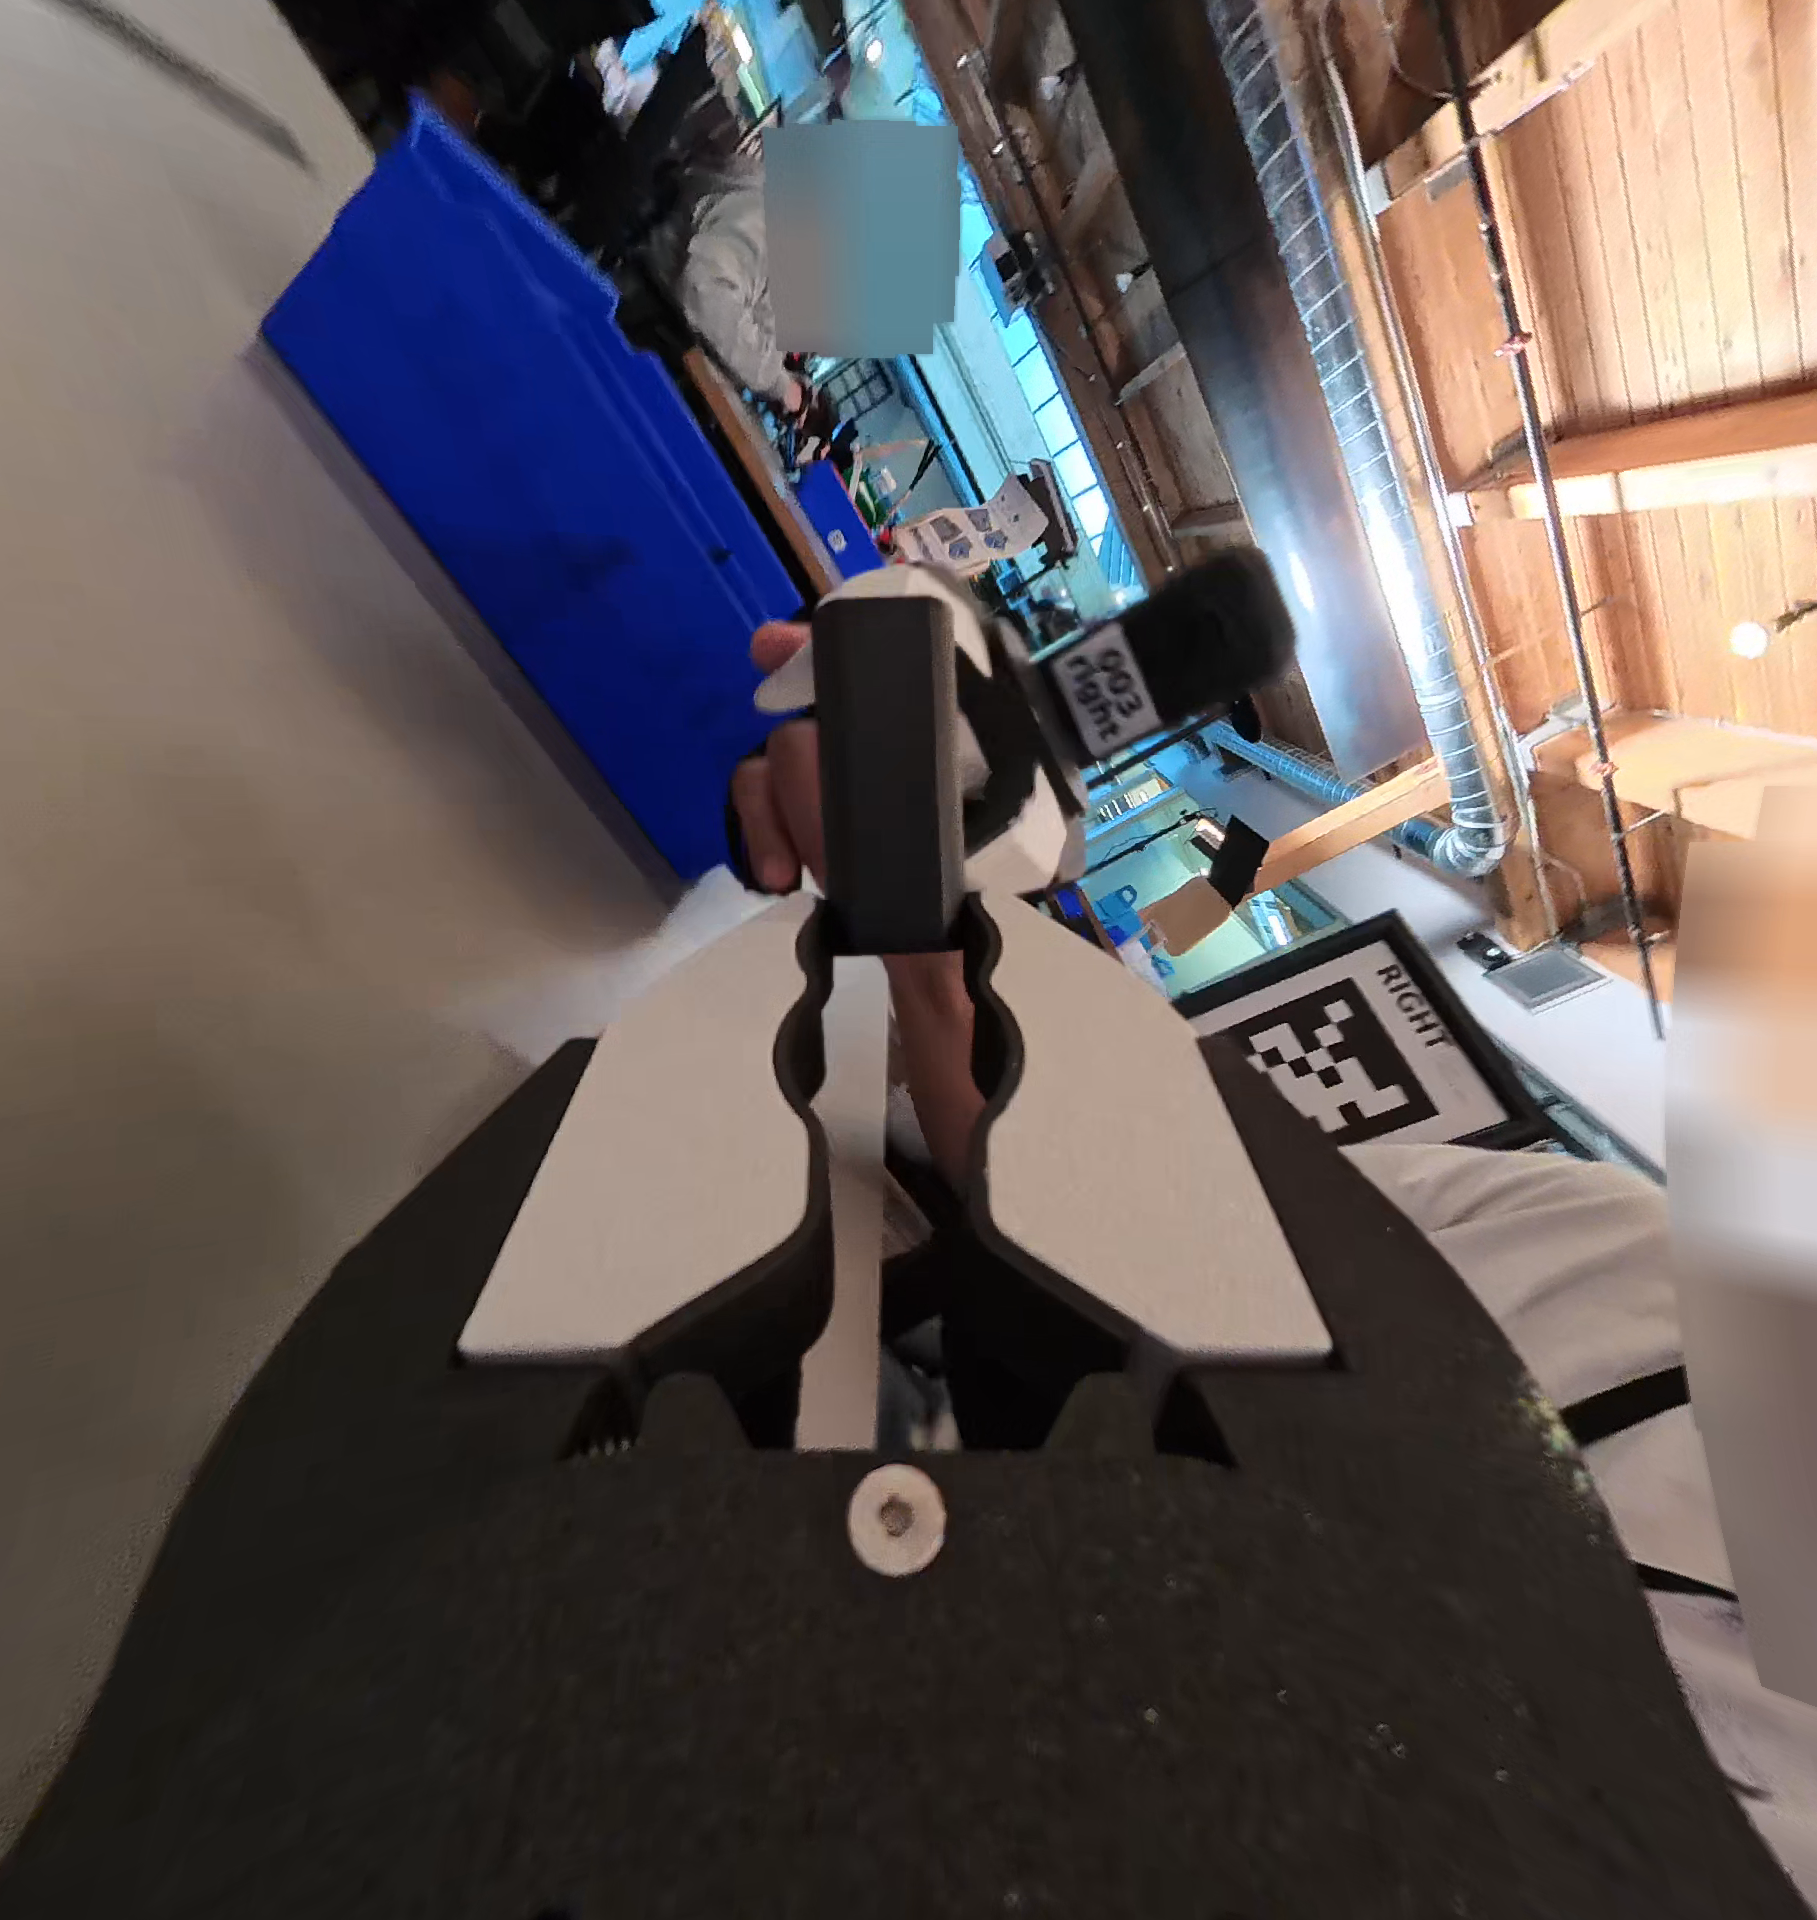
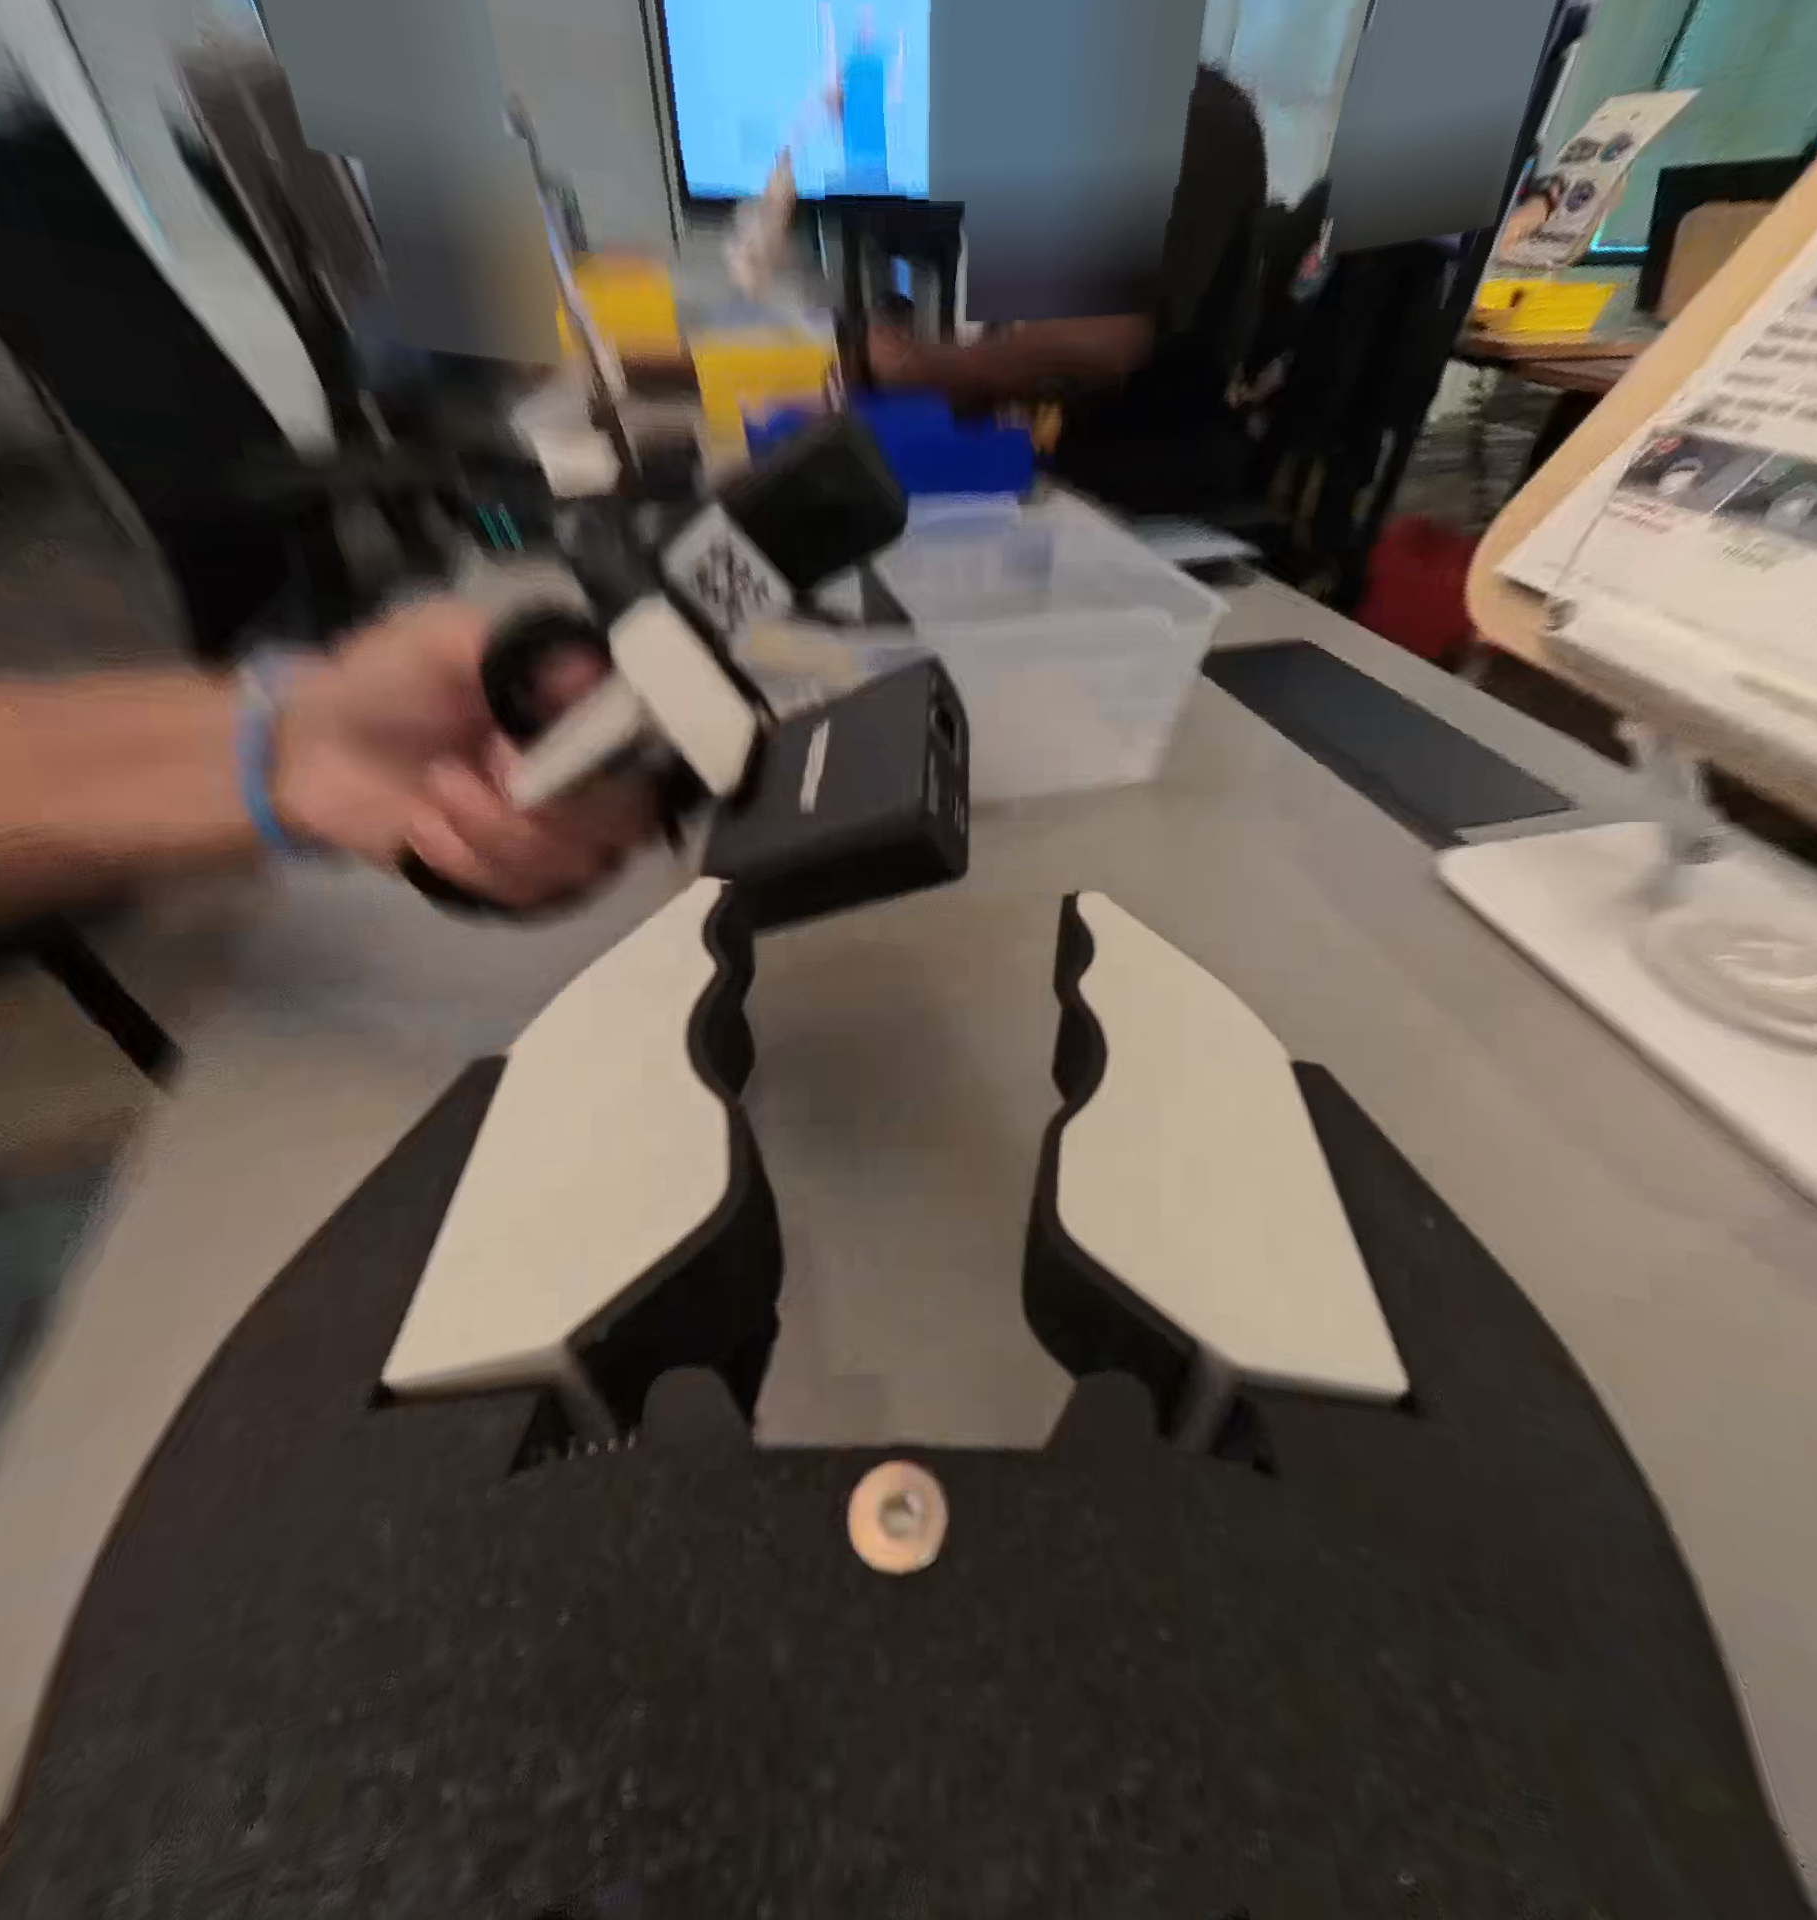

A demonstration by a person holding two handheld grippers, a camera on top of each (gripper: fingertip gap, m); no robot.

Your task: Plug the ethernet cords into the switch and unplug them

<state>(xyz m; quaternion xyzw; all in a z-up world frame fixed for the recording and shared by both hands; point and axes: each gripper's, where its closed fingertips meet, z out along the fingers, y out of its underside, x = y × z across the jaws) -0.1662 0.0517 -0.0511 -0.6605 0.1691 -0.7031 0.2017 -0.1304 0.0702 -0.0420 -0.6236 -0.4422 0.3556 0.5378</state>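
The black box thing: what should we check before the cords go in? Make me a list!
1. Switch gripped by the left gripper: ok, both fingers press on its end.
2. Switch ports visible: ok, on the end face in the right wrist view.
3. Right gripper free: ok, fingers wide apart, nothing between.
4. Ethernet cord located: not ok, none visible.
5. Switch held steady: cannot tell, picture blurred.

left hand-held gripper [image 1: 891, 935] clamped, right [image 2: 899, 925] spread
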